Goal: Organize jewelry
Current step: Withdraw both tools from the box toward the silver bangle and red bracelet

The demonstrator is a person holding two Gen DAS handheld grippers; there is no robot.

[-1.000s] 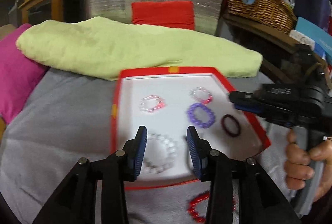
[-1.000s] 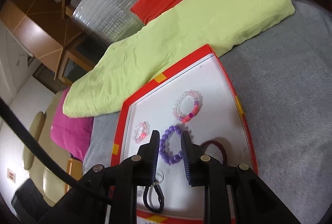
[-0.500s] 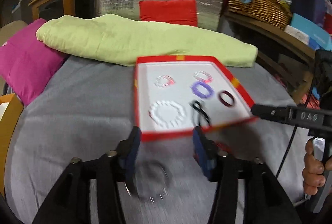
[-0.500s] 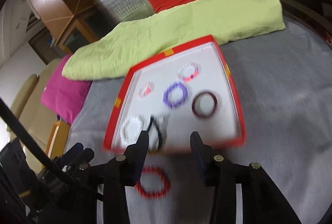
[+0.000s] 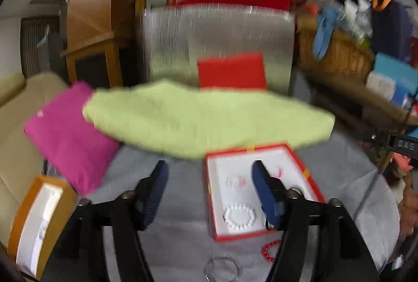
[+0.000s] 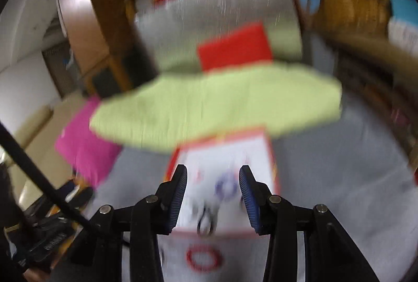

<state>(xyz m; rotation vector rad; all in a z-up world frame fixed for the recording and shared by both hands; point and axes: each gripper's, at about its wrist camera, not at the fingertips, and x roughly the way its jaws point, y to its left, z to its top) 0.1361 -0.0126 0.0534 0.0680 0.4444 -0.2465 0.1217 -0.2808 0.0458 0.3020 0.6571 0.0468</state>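
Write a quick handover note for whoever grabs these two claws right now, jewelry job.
Left claw: empty, jaws opening, raised over the grey cover.
Right claw: open, empty, above the tray's near edge.
Red-rimmed tray: holds the white bead bracelet, purple bracelet, a black loop and some blurred pinkish pieces.
Left to do: red bead bracelet and a clear ring-shaped piece lie on the cover outside the tray.
Orange box sits far left; blur hides its contents.

A lime-green cushion [image 5: 209,122] is laid across the middle of the frame, with a pink pillow [image 5: 69,135] at its left end. A silver padded panel [image 5: 216,44] and a red pillow [image 5: 232,71] are seen behind it, and a wicker basket [image 5: 339,54] is placed at upper right.
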